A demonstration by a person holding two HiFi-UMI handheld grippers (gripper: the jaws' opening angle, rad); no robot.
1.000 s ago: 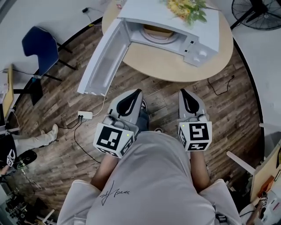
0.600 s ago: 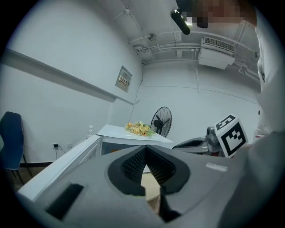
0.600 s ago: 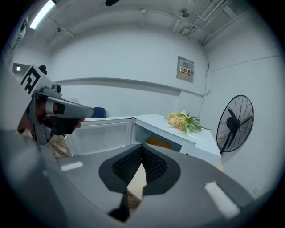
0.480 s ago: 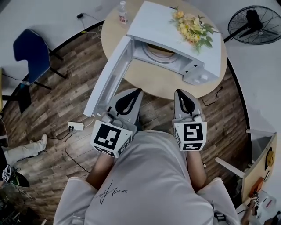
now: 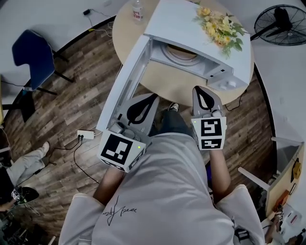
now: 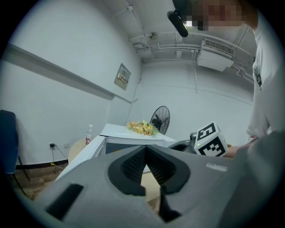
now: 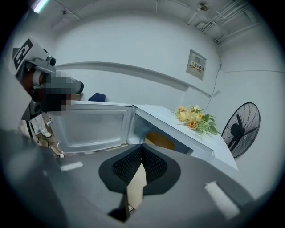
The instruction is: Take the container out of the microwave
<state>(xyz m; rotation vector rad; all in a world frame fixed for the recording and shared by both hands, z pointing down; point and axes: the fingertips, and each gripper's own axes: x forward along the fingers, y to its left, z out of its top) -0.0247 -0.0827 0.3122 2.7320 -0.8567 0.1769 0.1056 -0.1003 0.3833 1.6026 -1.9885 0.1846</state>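
Microwave (image 5: 191, 21) sits on a round wooden surface (image 5: 174, 85). Its door (image 5: 125, 79) is swung fully open toward the left of the head view. Container (image 5: 182, 49), tan-brown, is inside the cavity on the turntable, and only its front part is visible under the roof of the oven. The right gripper view shows it as a rounded shape toward the right of the opening.

Left gripper (image 5: 152, 98) is held in front of the surface edge, beside the open door. Its jaws are pressed together with nothing between them. Right gripper (image 5: 200, 91) is level with it, tips over the near rim of the surface, jaws likewise closed and empty. Both are well short of the container.

A bunch of yellow flowers (image 5: 221, 28) lies on the microwave top. Bottle (image 5: 137, 9) stands on the surface behind the door. A fan (image 5: 279, 21) stands to the right, a blue chair (image 5: 31, 52) to the left.
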